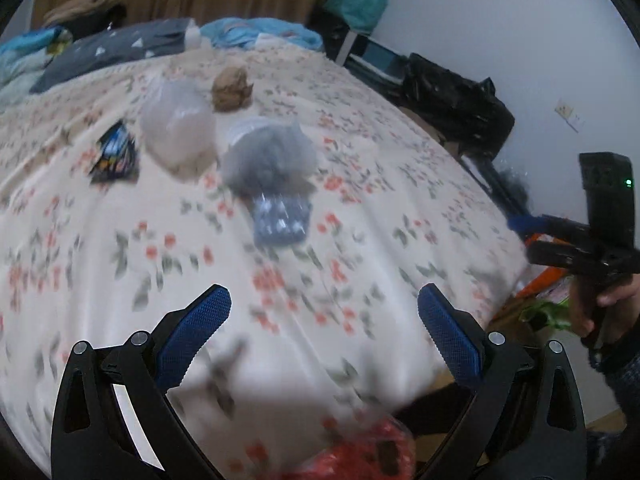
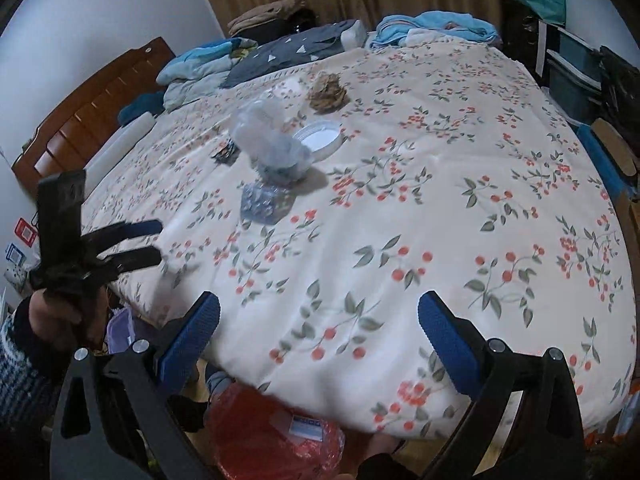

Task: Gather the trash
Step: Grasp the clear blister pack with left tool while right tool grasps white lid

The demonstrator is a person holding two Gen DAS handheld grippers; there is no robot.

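Trash lies on the floral bedspread [image 1: 360,184]: a blister pill pack [image 1: 282,220] [image 2: 262,202], a crumpled clear bag with grey contents [image 1: 268,160] [image 2: 276,152], a larger clear plastic bag [image 1: 178,128], a brown crumpled paper ball [image 1: 232,90] [image 2: 328,92], a dark snack wrapper [image 1: 116,152] [image 2: 226,154] and a white lid [image 2: 320,138]. My left gripper [image 1: 324,320] is open and empty above the bed's near edge; it also shows in the right wrist view [image 2: 154,240]. My right gripper [image 2: 320,320] is open and empty; it also shows in the left wrist view [image 1: 528,236].
A red plastic bag [image 2: 276,436] [image 1: 360,456] hangs below the bed's near edge. Pillows and folded clothes [image 2: 280,52] lie at the far side, by a wooden headboard [image 2: 80,116]. A black bag [image 1: 456,104] and storage boxes [image 2: 576,72] stand right of the bed.
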